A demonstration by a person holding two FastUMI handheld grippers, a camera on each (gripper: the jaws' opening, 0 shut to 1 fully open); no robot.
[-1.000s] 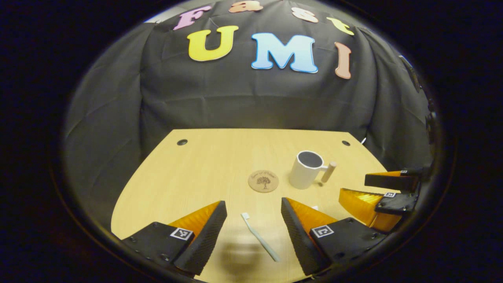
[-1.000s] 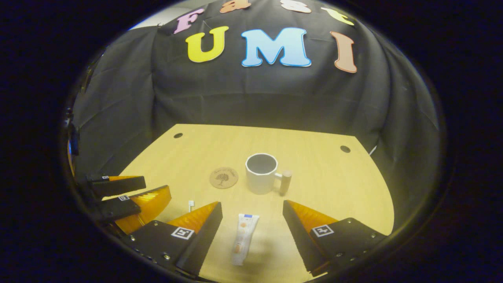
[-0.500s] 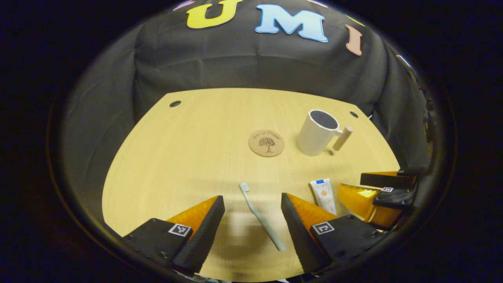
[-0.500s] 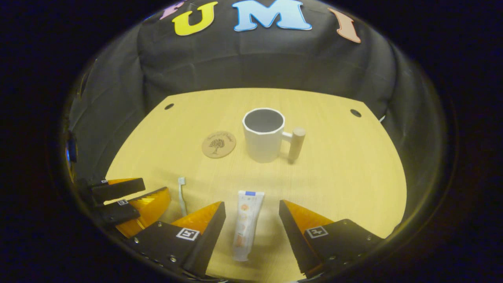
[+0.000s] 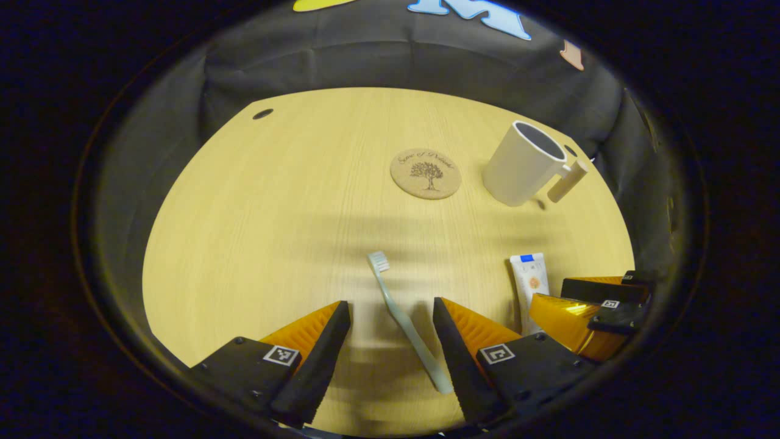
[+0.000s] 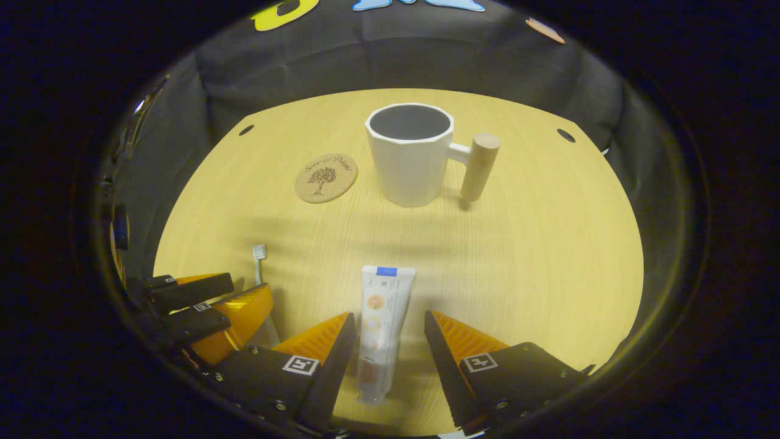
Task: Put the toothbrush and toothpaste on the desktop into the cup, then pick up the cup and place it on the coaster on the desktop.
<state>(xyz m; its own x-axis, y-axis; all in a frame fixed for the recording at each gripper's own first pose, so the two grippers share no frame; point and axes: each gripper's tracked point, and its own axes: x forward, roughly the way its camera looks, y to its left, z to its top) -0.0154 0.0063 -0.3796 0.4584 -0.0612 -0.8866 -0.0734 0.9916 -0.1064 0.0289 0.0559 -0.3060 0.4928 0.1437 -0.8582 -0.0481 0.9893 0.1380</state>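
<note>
Woodgrain desktop: faceted cup, round cork coaster.

My left hand-held gripper hung spread over the toothbrush on the desk, toothpaste to its right, coaster and cup beyond.
</note>
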